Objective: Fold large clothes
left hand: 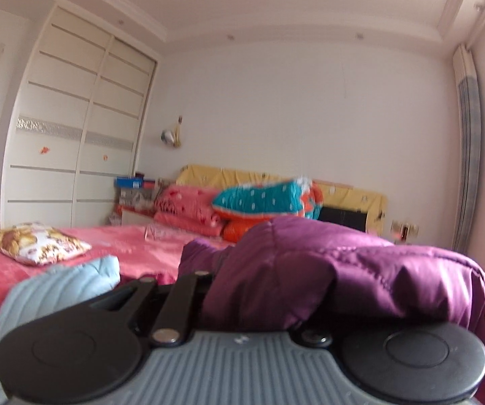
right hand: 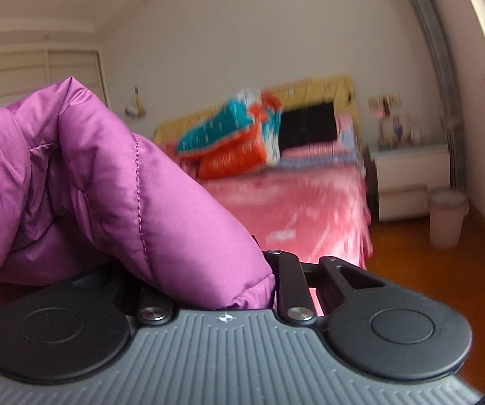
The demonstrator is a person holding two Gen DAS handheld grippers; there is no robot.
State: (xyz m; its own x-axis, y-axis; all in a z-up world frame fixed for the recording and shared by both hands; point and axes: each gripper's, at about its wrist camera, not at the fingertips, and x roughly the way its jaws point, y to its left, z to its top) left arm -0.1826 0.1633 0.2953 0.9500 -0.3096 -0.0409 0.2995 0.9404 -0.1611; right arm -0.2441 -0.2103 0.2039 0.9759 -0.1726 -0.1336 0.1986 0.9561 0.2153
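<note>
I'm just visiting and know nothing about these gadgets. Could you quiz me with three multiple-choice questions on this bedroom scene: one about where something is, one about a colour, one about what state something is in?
1. Where does the small floral pillow lie?
A. on the floor
B. on the pink bed
C. on the nightstand

2. What colour is the padded jacket?
A. purple
B. green
C. black

3. How is the jacket right now?
A. hung in the wardrobe
B. spread flat on the bed
C. bunched up at both grippers

Answers:
1. B: the floral pillow rests on the pink bed.
2. A: the jacket is purple in both views.
3. C: its folds pile over the left gripper and the right gripper, hiding the fingertips.
</note>
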